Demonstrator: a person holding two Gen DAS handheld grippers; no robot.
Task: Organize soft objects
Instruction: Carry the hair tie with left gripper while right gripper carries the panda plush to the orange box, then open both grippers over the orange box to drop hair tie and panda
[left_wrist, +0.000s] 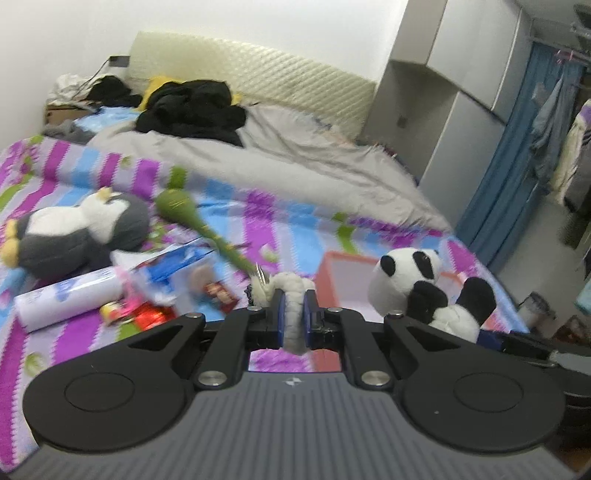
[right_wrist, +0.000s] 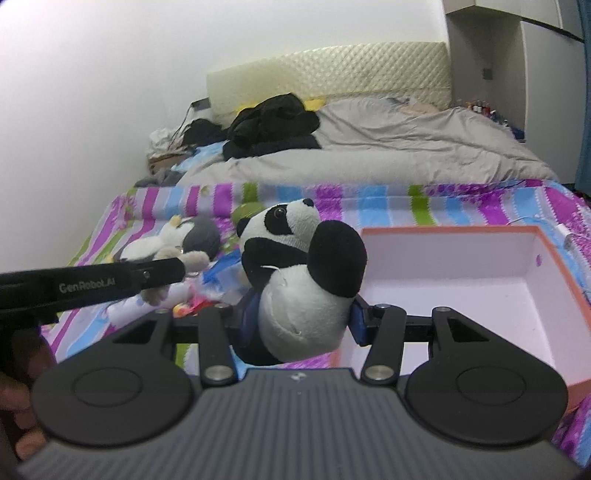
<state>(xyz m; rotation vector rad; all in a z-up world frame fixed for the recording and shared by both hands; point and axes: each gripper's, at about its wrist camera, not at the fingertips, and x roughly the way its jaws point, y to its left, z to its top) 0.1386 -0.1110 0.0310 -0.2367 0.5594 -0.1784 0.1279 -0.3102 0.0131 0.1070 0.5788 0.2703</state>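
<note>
My left claw (left_wrist: 294, 314) is clamped narrow on a white plush strip (left_wrist: 293, 325); my right claw (right_wrist: 301, 319) grips the panda toy (right_wrist: 303, 280) beside the open box (right_wrist: 480, 273).

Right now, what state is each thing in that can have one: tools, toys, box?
Left tool: shut on a small white fuzzy toy.
Right tool: shut on the panda, held above the bed.
Box: open, nothing inside that shows.
Penguin: lying on the striped blanket.
Green toy: lying beside the penguin.
</note>
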